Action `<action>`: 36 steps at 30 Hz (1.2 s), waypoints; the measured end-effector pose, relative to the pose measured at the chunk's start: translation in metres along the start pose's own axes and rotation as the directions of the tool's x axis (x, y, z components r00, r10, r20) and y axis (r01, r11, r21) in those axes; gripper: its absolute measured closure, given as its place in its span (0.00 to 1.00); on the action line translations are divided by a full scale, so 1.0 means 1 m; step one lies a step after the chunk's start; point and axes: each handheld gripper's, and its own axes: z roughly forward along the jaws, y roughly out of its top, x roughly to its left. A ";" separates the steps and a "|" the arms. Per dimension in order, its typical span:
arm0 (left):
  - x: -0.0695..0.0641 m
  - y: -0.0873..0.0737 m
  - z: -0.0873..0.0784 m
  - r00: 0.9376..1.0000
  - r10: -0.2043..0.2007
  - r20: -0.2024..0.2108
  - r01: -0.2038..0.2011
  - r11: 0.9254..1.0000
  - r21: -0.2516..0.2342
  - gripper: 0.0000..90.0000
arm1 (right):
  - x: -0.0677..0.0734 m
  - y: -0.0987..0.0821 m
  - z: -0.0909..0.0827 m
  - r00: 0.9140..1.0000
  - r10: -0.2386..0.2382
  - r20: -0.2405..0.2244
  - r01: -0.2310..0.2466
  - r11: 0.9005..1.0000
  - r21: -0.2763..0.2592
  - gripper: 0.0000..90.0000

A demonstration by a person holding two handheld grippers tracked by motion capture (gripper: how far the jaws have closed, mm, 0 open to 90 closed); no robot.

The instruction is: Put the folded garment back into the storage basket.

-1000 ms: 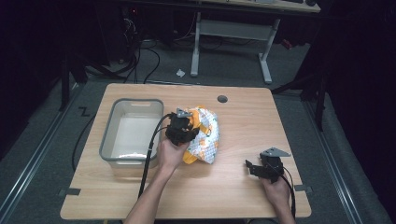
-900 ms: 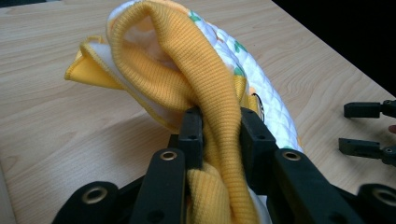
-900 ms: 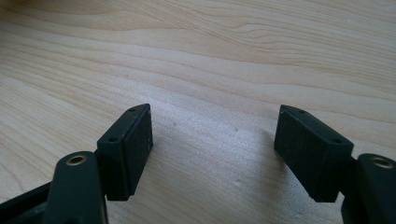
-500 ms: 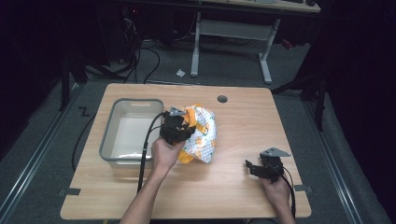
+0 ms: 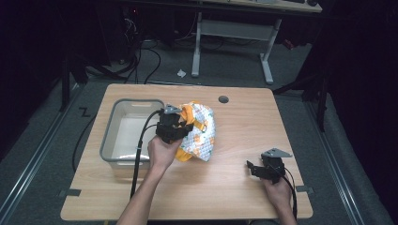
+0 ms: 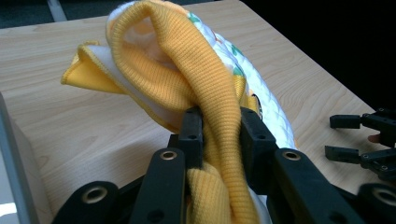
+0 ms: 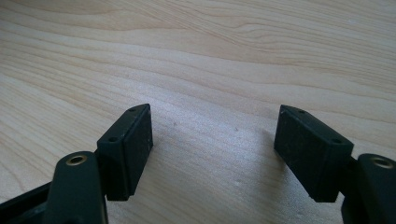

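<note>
No legible text or labels anywhere.

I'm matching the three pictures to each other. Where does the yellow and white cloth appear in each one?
High view: cloth at table centre, right of the bin, pinched by the left hand-held gripper.
Left gripper view: cloth fills the centre, its yellow band between the jaws.
Right gripper view: not in it.
Shared landmark: the wooden table.

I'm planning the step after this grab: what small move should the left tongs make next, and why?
Probably carry it sideways over the grey plastic bin. The left tongs are shut on the yellow ribbed trim of the white patterned quilted garment, which sits bunched right beside the bin. Most of the garment seems to rest on the light wooden table, so lift a bit first. The right tongs stay open, apart.
</note>
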 end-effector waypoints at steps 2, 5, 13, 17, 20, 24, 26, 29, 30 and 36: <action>0.002 0.001 -0.004 1.000 -0.006 -0.001 0.006 1.000 -0.007 0.82 | 0.000 0.000 0.000 1.000 0.000 0.000 0.000 1.000 0.000 0.32; 0.004 0.001 -0.008 1.000 -0.009 -0.001 0.009 1.000 -0.009 0.82 | 0.000 0.000 0.000 1.000 0.000 0.000 0.000 1.000 0.000 0.31; 0.009 0.001 -0.015 1.000 -0.019 0.006 0.019 1.000 -0.012 0.82 | 0.000 0.000 0.000 1.000 0.000 0.000 0.000 1.000 0.000 0.31; 0.011 0.001 -0.018 1.000 -0.020 0.003 0.020 1.000 -0.015 0.82 | 0.000 0.000 0.000 1.000 0.000 0.000 0.000 1.000 0.000 0.31; 0.013 0.000 -0.022 1.000 -0.026 0.000 0.026 0.999 -0.022 0.82 | 0.000 0.000 0.000 1.000 0.000 0.000 0.000 1.000 0.000 0.31; 0.016 0.000 -0.028 0.999 -0.034 -0.002 0.034 0.999 -0.031 0.82 | 0.000 0.000 0.000 1.000 0.000 0.000 0.000 1.000 0.000 0.31; 0.017 -0.001 -0.031 0.999 -0.034 -0.004 0.034 0.999 -0.033 0.82 | 0.000 0.000 0.000 1.000 0.000 0.000 0.000 1.000 0.000 0.31; 0.019 -0.001 -0.034 0.999 -0.037 -0.007 0.036 0.999 -0.039 0.82 | 0.000 0.000 0.000 1.000 0.000 0.000 0.000 1.000 0.000 0.32; 0.020 -0.002 -0.034 0.999 -0.039 -0.009 0.038 0.998 -0.039 0.82 | 0.000 0.000 0.000 1.000 0.000 0.000 0.000 1.000 0.000 0.31; 0.023 -0.002 -0.038 0.999 -0.047 -0.014 0.046 0.998 -0.049 0.82 | 0.000 0.000 0.000 1.000 0.000 0.000 0.000 1.000 0.000 0.31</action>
